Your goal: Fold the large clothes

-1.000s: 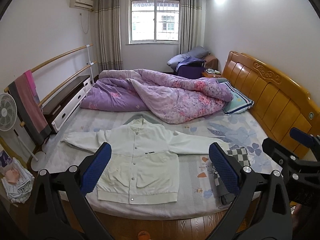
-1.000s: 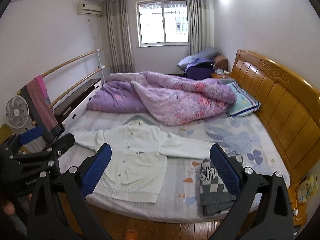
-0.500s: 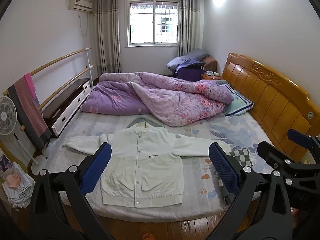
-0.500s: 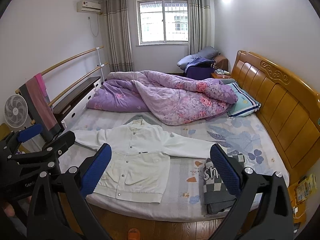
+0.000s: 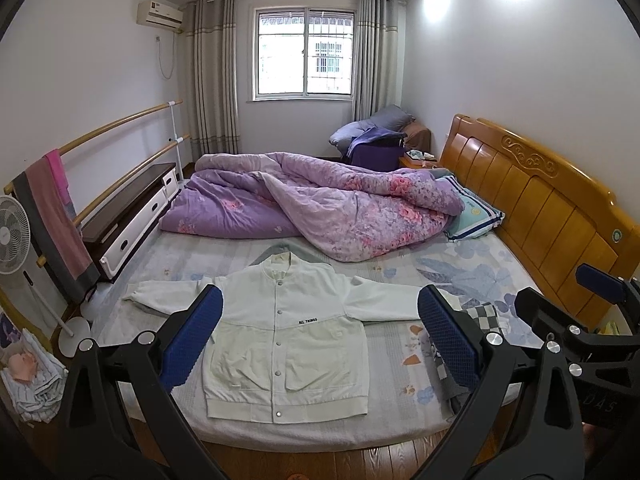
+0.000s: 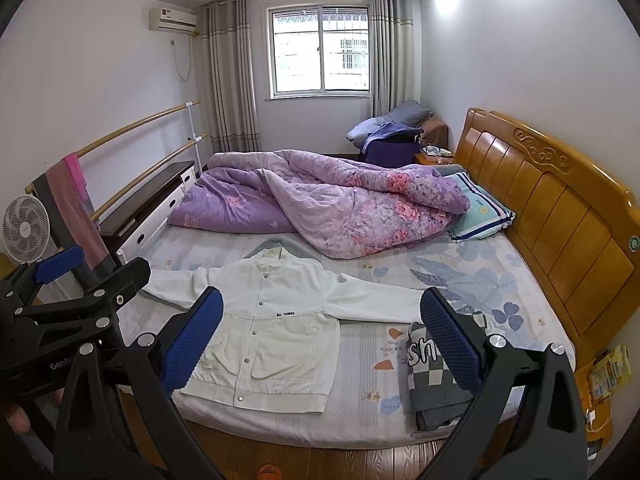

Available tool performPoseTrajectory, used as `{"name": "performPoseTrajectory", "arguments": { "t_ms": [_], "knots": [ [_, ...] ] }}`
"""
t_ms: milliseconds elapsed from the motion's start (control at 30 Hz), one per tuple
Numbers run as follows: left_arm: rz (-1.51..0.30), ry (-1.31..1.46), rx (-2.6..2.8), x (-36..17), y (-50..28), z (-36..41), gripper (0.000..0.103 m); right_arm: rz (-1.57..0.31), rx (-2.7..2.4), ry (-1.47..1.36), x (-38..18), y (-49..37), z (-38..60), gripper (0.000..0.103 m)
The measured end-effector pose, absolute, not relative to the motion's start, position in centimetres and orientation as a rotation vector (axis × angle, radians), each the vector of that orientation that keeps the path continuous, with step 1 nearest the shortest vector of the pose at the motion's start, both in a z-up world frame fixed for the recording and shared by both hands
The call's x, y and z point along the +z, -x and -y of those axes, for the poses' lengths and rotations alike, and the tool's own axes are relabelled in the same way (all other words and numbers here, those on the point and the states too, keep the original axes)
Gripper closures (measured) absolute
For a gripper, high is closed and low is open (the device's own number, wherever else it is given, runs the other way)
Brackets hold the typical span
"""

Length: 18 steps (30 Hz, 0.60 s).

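Both claws, the left claw (image 5: 320, 340) and the right claw (image 6: 322, 340), hang spread wide and empty in front of the bed's near edge. Over the last second they have pulled back and up, so more of the bed (image 5: 472, 276) shows; folding has likely not begun. One white jacket (image 5: 286, 336) lies flat, sleeves out, along the near edge. One folded checked garment (image 6: 436, 384) sits by the near right corner. One purple quilt (image 5: 320, 204) fills the far side, with one pillow (image 5: 474, 216).
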<state>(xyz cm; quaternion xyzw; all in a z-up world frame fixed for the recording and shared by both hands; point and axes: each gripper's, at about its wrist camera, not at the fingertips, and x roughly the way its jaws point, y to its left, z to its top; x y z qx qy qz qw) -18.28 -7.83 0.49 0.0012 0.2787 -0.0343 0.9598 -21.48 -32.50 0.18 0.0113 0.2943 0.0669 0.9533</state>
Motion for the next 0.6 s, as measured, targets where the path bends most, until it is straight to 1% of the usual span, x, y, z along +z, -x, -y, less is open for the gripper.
{"name": "performPoseTrajectory", "arguments": {
  "t_ms": [600],
  "knots": [
    [-0.544,0.000,-0.090,0.50,17.91,7.41,0.005,-0.584,0.114,-0.033,0.27,21.10,32.31,0.008]
  ]
}}
